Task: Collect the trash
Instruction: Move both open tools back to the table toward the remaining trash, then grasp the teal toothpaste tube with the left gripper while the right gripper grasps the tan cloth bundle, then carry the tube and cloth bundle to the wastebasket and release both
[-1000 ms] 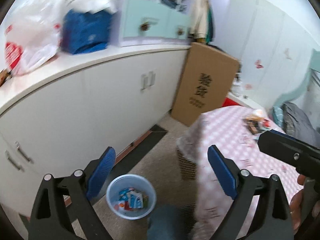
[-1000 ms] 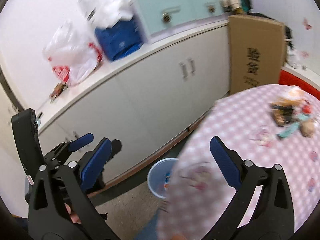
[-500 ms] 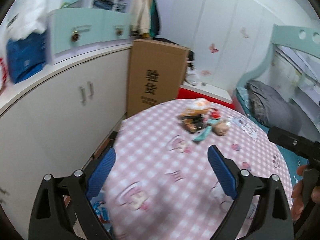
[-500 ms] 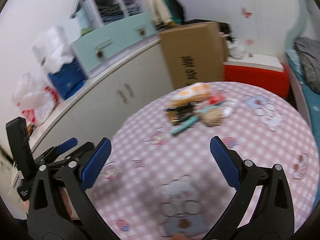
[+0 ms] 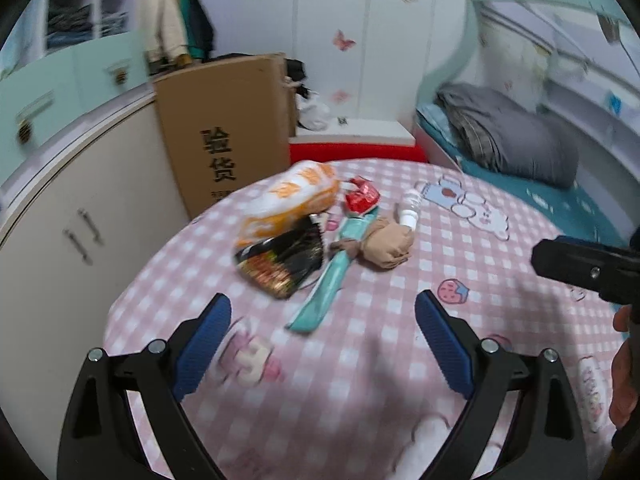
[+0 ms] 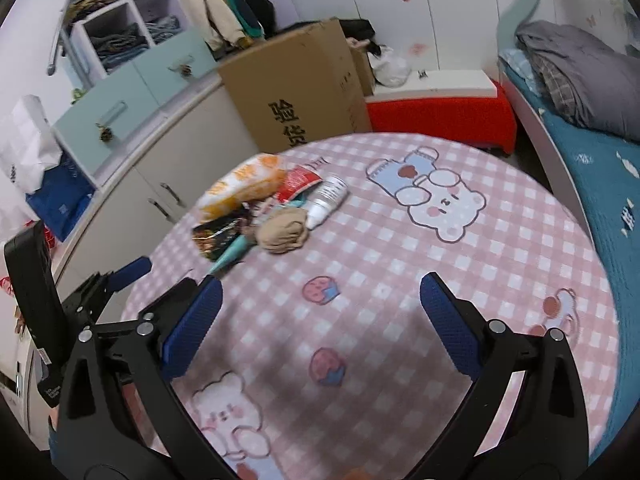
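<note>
A pile of trash lies on the round table with the pink checked cloth (image 5: pixel 360 360) (image 6: pixel 400 280). It holds an orange and white snack bag (image 5: pixel 288 200) (image 6: pixel 240 188), a black wrapper (image 5: pixel 284 260) (image 6: pixel 216 236), a teal wrapper (image 5: pixel 332 284) (image 6: pixel 232 256), a red wrapper (image 5: pixel 362 198) (image 6: pixel 298 182), a tan crumpled ball (image 5: pixel 386 242) (image 6: pixel 284 232) and a small white bottle (image 5: pixel 410 208) (image 6: pixel 326 202). My left gripper (image 5: pixel 322 346) is open and empty, short of the pile. My right gripper (image 6: pixel 320 328) is open and empty over the cloth, to the right of the left one.
A tall cardboard box (image 5: pixel 224 136) (image 6: pixel 304 84) stands behind the table against white cabinets (image 5: pixel 80 220). A red bench (image 6: pixel 440 116) and a bed with a grey blanket (image 5: pixel 512 136) (image 6: pixel 580 72) lie at the right.
Both grippers have swung from the floor, with its blue bin beside the cabinets, up and right over the table. The trash pile now lies nearer in front of both. Both stay open.
</note>
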Available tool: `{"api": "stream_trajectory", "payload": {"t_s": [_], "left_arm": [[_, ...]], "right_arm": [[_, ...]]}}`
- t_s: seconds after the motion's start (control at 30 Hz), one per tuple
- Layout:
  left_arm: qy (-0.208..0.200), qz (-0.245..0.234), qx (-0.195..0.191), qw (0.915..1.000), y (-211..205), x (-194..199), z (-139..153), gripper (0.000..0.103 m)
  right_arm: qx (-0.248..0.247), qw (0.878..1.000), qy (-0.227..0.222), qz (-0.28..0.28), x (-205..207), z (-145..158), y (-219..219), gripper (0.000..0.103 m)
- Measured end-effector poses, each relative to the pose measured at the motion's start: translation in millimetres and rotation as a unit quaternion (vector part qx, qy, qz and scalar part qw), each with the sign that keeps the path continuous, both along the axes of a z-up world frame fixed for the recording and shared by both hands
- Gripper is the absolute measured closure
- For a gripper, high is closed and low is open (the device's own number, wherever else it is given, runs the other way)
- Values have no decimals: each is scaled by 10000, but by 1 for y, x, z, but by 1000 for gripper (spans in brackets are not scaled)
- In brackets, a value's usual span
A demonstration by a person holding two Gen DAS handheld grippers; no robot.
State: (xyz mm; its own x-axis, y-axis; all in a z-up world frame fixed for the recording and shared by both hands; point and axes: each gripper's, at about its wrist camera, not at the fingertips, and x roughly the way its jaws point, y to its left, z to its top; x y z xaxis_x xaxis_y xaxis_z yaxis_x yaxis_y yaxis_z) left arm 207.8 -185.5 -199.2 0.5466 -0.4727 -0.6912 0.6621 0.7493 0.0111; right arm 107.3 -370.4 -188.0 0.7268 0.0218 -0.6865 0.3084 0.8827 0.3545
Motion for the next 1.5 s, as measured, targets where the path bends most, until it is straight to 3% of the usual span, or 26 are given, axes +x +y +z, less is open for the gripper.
{"api": "stream_trajectory", "payload": {"t_s": [0.13, 0.2, 0.27, 0.4, 0.47, 0.57, 0.73, 0.77, 0.83, 1.0, 1.17, 1.2, 1.23, 1.3, 1.37, 1.4, 1.5], "left_arm": [[177, -108, 163, 9997, -16, 15, -16, 21], [213, -101, 139, 9996, -16, 17, -19, 21], [248, -110, 105, 9996, -16, 19, -21, 21], [274, -120, 77, 9995, -18, 24, -22, 21], [264, -152, 119, 9995, -20, 26, -23, 21], [237, -225, 226, 9992, -26, 28, -24, 25], [412, -440, 285, 9978, -36, 31, -25, 64], [470, -485, 293, 9973, -38, 31, -26, 68], [566, -521, 336, 9965, -43, 30, -30, 86], [861, -528, 11, 9949, -37, 18, -27, 87], [761, -553, 111, 9955, -33, -4, -29, 85], [714, -531, 213, 9958, -36, -5, -31, 73], [661, -487, 337, 9961, -42, -4, -34, 52], [644, -504, 329, 9961, -48, -1, -36, 45], [631, -532, 296, 9961, -55, 3, -34, 61], [665, -495, 265, 9962, -54, 7, -33, 82], [1066, -514, -42, 9930, -45, 9, -31, 84]], "right_arm": [[124, 9997, 121, 182, 37, -16, -1, 7], [151, 9994, 147, 274, 52, -22, 1, 14], [218, 9989, 239, 349, 71, -30, 5, 30], [309, 9978, 294, 513, 98, -37, 16, 46], [280, 9975, 365, 542, 104, -42, 19, 67], [355, 9976, 273, 532, 93, -41, 17, 74], [709, 9967, 99, 375, 48, -36, -4, 77], [734, 9967, 77, 338, 40, -34, -8, 77], [792, 9965, 38, 272, 24, -32, -16, 77], [837, 9963, -25, 171, -3, -25, -26, 77], [853, 9961, -50, 203, -20, -20, -21, 77], [851, 9962, -49, 206, -22, -20, -21, 77], [869, 9960, -46, 213, -24, -21, -19, 77], [870, 9960, -42, 211, -27, -20, -17, 77], [874, 9959, -64, 210, -31, -17, -15, 77], [859, 9960, -77, 220, -33, -16, -14, 77], [823, 9961, -151, 271, -38, -8, -8, 77]]}}
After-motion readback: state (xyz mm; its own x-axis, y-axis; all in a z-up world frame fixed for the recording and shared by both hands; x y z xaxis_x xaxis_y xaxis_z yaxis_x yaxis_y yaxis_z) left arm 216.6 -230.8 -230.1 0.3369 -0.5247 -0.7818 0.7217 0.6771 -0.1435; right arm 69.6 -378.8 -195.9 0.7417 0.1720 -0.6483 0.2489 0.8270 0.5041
